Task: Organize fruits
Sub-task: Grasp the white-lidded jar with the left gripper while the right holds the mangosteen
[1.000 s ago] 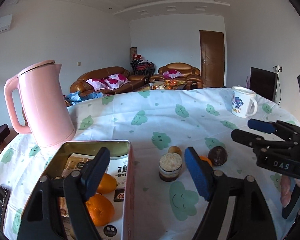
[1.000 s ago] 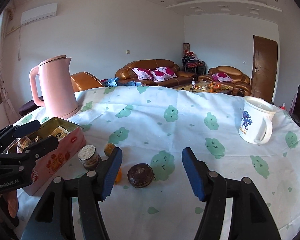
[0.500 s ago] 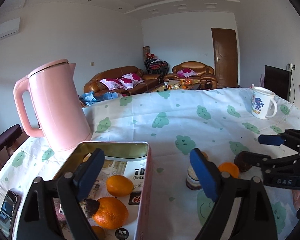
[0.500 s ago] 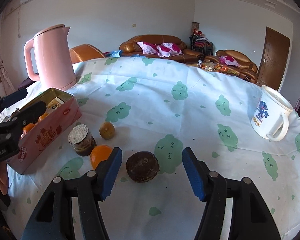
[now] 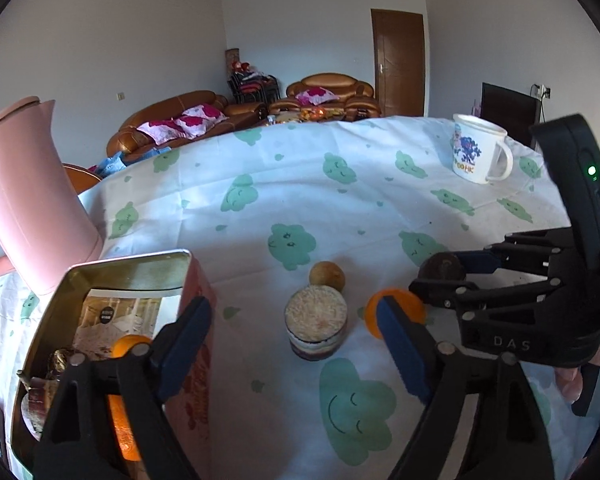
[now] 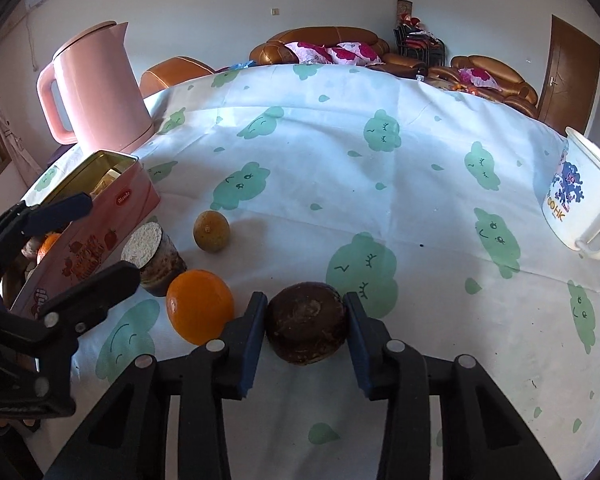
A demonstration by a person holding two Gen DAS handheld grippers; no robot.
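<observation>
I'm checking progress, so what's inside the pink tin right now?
Inside the pink tin, the left wrist view shows an orange, printed paper and a brownish item. The left gripper covers the rest.

Left gripper: matte black plastic frame, 2 angular fingers with blue ribbed pads, round silver screws at finger joints. Right gripper: same black frame, blue pads on inner finger faces, silver screws along both fingers. Seen from left wrist camera, right gripper body carries pale "DAS" lettering, black housing above with small green light. Bare skin of hand at right edge.
</observation>
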